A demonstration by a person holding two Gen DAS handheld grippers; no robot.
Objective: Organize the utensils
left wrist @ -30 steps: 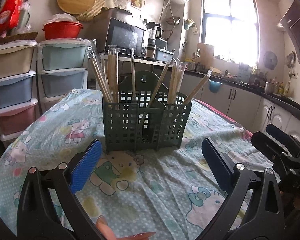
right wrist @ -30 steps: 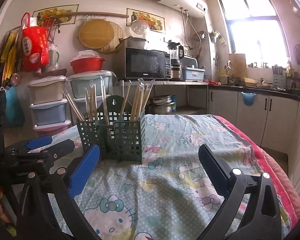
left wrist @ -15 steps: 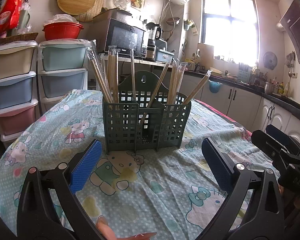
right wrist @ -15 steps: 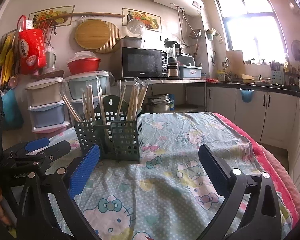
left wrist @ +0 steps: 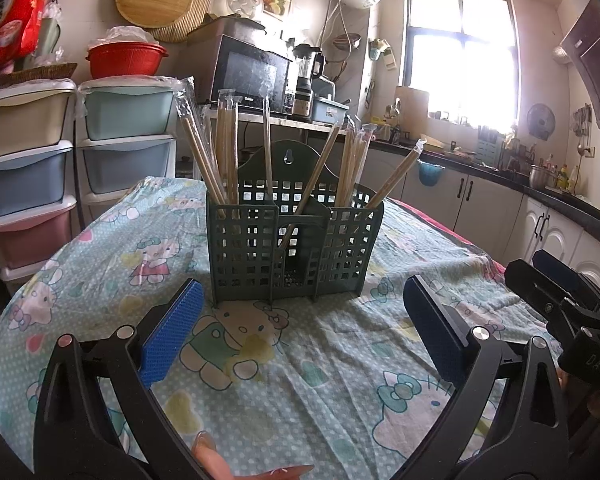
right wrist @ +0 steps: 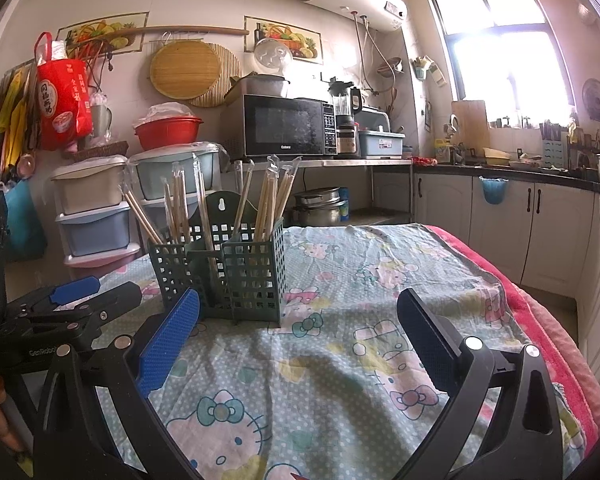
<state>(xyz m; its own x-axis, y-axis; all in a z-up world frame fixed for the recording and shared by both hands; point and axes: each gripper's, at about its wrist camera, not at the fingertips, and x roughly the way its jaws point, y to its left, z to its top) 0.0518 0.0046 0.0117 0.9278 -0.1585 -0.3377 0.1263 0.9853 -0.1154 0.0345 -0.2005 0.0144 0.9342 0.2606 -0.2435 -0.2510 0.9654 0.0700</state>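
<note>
Sunny kitchen: blown-out window (right wrist: 504, 68), white cabinets (right wrist: 500, 224) along the right wall, microwave (right wrist: 288, 126), pastel drawer stacks (left wrist: 28, 160) at back.

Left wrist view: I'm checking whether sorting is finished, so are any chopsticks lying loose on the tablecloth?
No: every wrapped chopstick stands in the green holder, and the tablecloth shows none.

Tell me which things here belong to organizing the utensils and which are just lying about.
Job: dark green plastic lattice utensil caddy; plastic-wrapped wooden chopsticks standing in it; open left gripper; open right gripper.

Lying about: black microwave; red plastic basin; pastel drawer stacks.
</note>
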